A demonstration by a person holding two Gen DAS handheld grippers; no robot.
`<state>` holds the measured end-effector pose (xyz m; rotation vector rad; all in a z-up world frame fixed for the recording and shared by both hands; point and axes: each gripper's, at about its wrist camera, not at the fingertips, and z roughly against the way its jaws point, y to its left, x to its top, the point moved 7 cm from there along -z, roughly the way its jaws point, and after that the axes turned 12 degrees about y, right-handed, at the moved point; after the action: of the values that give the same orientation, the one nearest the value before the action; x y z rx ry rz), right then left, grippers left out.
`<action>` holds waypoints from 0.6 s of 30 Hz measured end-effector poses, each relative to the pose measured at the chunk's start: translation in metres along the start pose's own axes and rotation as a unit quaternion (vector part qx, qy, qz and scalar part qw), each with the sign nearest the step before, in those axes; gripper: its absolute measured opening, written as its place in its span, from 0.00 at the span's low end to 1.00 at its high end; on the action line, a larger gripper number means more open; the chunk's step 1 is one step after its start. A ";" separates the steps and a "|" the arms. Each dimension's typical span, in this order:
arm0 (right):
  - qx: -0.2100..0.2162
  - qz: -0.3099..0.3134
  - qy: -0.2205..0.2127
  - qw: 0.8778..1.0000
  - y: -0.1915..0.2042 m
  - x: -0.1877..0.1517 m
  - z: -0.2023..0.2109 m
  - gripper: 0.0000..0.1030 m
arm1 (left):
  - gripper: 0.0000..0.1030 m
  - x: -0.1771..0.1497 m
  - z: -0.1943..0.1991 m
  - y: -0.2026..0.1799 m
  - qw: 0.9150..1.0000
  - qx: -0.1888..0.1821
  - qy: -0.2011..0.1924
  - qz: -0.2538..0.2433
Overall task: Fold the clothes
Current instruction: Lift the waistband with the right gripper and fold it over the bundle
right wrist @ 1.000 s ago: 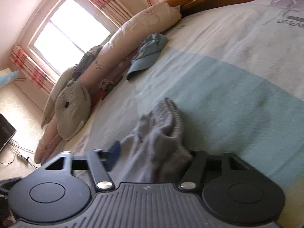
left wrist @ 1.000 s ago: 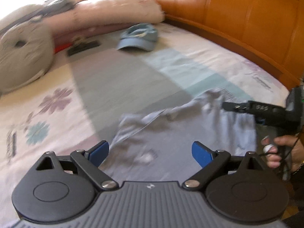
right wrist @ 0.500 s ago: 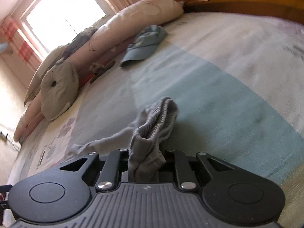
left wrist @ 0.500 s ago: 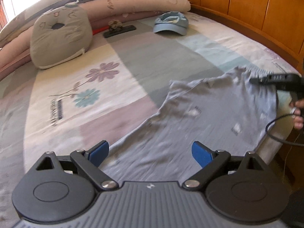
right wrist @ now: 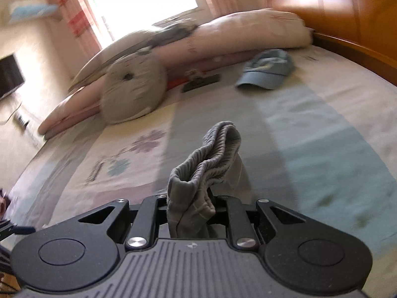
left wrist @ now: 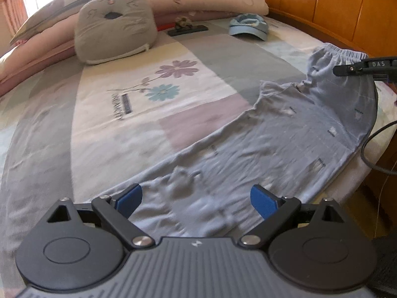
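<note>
Both ends matter now: my right gripper (right wrist: 189, 204) just closed on the ribbed waistband of the grey-blue cotton trousers (left wrist: 285, 139), now stretched along the bed's (left wrist: 124, 129) right edge. Left gripper (left wrist: 196, 200) gapes above the hem, empty; grab next.

Pale grey-blue trousers (left wrist: 297, 134) with small, perhaps white, motifs; bedsheet (left wrist: 119, 134) blocks of grey, cream, mauve; light blue cap (left wrist: 248, 26) at one o'clock.

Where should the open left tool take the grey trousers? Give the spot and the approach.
Take the hem end of the grey trousers, bunched between the left tool's open fingers. Come down from above: the cloth lies flat on the bed, and the right tool already pinches the waistband.
</note>
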<state>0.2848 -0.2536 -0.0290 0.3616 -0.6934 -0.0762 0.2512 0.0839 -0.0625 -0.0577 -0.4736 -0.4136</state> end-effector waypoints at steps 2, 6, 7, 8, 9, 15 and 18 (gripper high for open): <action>0.008 0.020 0.009 1.000 0.027 -0.003 -0.003 0.18 | 0.92 -0.010 0.003 0.012 1.000 -0.004 -0.004 0.007; 0.027 0.066 0.033 0.997 0.082 -0.014 -0.013 0.18 | 0.91 -0.029 0.006 0.033 1.000 -0.021 -0.002 0.010; 0.032 0.078 0.040 0.996 0.096 -0.017 -0.017 0.18 | 0.92 -0.034 0.007 0.037 1.000 -0.021 -0.002 0.006; 0.037 0.089 0.046 0.994 0.109 -0.019 -0.021 0.18 | 0.92 -0.038 0.008 0.040 1.000 -0.019 -0.001 0.002; 0.042 0.100 0.051 0.993 0.122 -0.022 -0.025 0.18 | 0.92 -0.042 0.008 0.044 1.000 -0.016 0.001 -0.001; 0.065 0.150 0.076 0.984 0.189 -0.036 -0.047 0.18 | 0.92 -0.067 0.017 0.072 1.000 0.001 0.003 0.015; 0.074 0.180 0.088 0.977 0.220 -0.043 -0.056 0.18 | 0.92 -0.078 0.020 0.086 0.999 0.003 0.001 0.035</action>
<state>0.2763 -0.0234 -0.0175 0.3745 -0.5820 0.3502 0.2139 0.1946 -0.0762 -0.0687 -0.4686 -0.3437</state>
